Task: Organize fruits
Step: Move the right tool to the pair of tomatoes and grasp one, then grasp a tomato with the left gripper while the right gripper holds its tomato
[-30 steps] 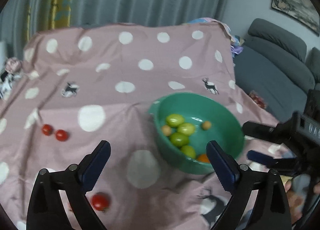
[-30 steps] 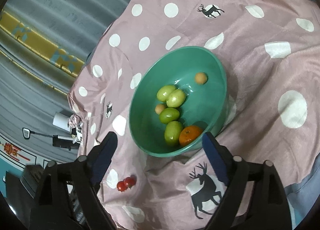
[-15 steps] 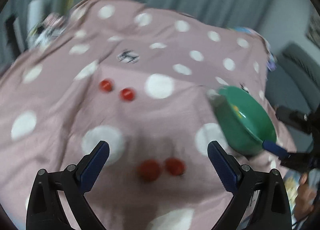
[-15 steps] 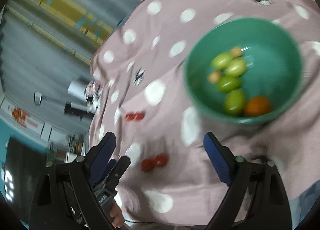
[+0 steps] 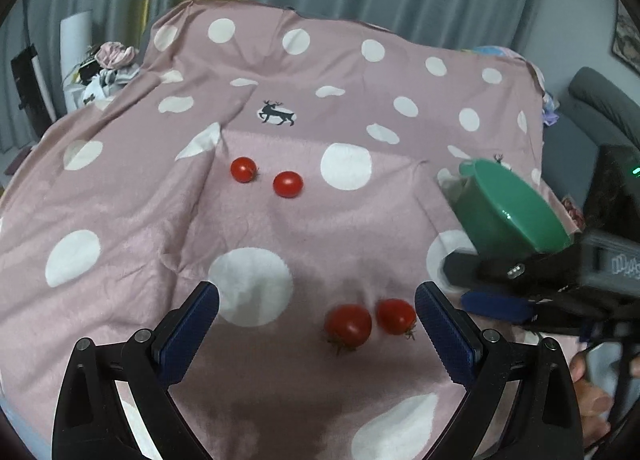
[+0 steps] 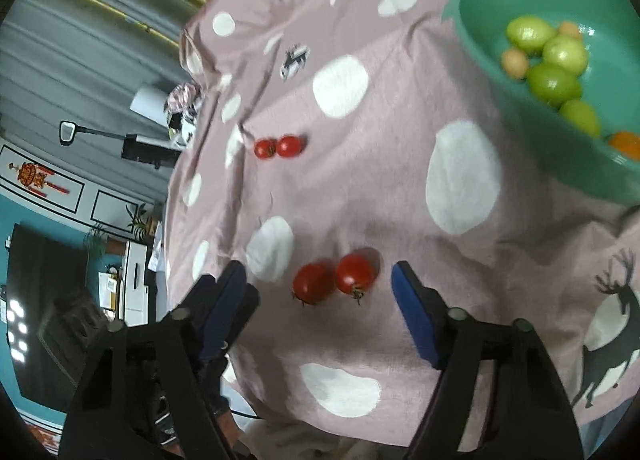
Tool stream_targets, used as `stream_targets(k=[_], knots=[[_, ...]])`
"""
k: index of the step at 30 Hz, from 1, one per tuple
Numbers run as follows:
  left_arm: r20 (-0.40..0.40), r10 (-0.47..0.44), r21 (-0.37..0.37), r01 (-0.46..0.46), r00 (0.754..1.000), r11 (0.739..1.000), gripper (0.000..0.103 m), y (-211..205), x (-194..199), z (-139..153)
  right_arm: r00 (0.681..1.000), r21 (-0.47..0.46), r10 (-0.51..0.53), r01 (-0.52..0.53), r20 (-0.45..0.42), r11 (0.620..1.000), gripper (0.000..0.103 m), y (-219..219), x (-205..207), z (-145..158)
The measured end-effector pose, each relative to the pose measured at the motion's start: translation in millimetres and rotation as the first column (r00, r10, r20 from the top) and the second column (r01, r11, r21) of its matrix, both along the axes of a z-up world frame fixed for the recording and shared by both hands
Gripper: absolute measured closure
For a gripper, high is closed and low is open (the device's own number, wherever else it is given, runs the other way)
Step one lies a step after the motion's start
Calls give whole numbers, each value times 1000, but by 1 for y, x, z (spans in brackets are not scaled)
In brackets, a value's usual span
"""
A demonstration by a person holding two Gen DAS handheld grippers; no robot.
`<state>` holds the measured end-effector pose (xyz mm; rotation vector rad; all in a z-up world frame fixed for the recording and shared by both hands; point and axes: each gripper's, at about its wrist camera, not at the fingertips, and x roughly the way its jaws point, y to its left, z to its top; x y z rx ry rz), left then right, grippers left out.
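Two red tomatoes lie touching on the pink dotted cloth, between the fingers of my open left gripper. In the right wrist view the same pair lies between the fingers of my open right gripper. Two smaller tomatoes lie farther back; they also show in the right wrist view. A green bowl at the right holds green fruits, small tan fruits and an orange. In the left wrist view the bowl shows from the side, with the right gripper's fingers below it.
The cloth covers the table and drops off at the near and left edges. A grey sofa stands at the right. Clutter and a white roll stand beyond the table's far left corner.
Both grippers swung left from the bowl to the near pair of tomatoes and came lower. Both stayed open.
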<state>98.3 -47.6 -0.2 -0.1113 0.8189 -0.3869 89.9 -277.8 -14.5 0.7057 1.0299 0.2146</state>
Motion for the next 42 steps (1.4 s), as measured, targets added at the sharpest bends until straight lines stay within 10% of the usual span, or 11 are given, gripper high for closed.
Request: stream_targets(k=[18, 38, 42], knots=[[-145, 48, 61, -40, 988, 997, 33, 11, 11, -17, 994, -119, 20, -33, -104, 992, 73, 20, 19, -34], [-225, -101, -79, 85, 969, 993, 34, -24, 10, -22, 993, -89, -114, 112, -9, 990, 75, -16, -7, -7], [-285, -60, -53, 47, 957, 998, 61, -31, 15, -33, 991, -77, -134, 132, -13, 988, 75, -25, -13, -6]])
